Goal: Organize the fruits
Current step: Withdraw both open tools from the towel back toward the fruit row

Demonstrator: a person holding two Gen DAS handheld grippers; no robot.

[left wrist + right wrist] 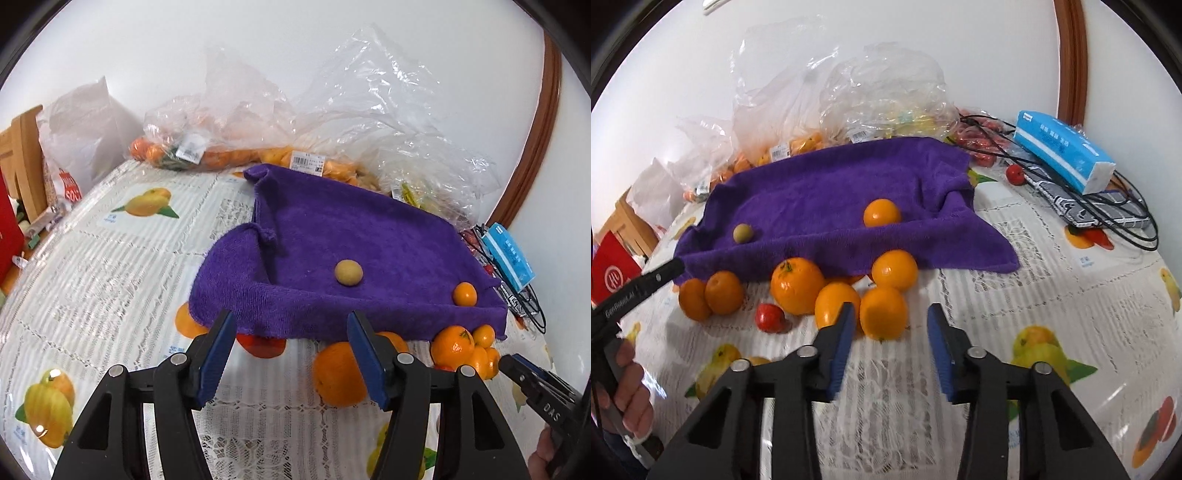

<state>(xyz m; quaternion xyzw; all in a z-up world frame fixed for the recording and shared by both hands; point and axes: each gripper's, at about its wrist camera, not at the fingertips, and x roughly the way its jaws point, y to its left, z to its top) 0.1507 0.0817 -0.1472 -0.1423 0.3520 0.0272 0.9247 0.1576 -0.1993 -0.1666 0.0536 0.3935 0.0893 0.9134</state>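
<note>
A purple towel (354,236) lies on the table, also in the right wrist view (834,192). On it sit a small tan fruit (348,272) (743,233) and a small orange (464,294) (882,212). Several oranges (796,285) and a small red fruit (770,318) lie in front of the towel's near edge. My left gripper (291,350) is open and empty, just before the towel edge, with an orange (338,374) beside its right finger. My right gripper (891,345) is open and empty, close in front of an orange (883,313).
Clear plastic bags with oranges (236,147) lie behind the towel by the wall. A blue tissue pack (1063,151), black cables (1108,206) and red fruits (1015,174) lie at the right. A fruit-print lace tablecloth (1052,295) covers the table. A wooden chair (22,162) stands left.
</note>
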